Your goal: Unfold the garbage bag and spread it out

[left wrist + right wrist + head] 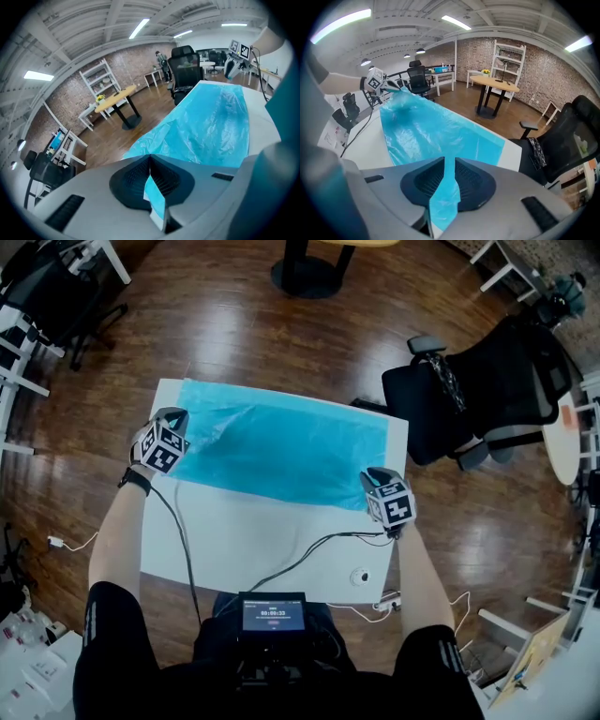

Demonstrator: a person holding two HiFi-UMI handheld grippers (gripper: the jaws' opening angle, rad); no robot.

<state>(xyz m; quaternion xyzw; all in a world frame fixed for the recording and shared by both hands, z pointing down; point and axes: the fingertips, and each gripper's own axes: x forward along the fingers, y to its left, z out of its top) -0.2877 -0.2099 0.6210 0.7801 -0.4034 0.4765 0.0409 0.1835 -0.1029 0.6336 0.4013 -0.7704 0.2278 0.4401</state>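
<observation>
**Both ends pinched, bag spread between**

Your left gripper [174,416] is clamped tight on the left edge of the blue garbage bag [281,446]. Your right gripper [376,474] grips its near-right corner, jaws a little apart, with the film bunched between them. The bag lies spread over the far half of the white table [253,540], and a black office chair [487,390] stands beyond.

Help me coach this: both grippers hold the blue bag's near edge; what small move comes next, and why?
Probably draw the left gripper and right gripper slightly apart and toward the person. Each is shut on a near corner of the garbage bag, which lies along the table but shows wrinkles near the left gripper.
</observation>
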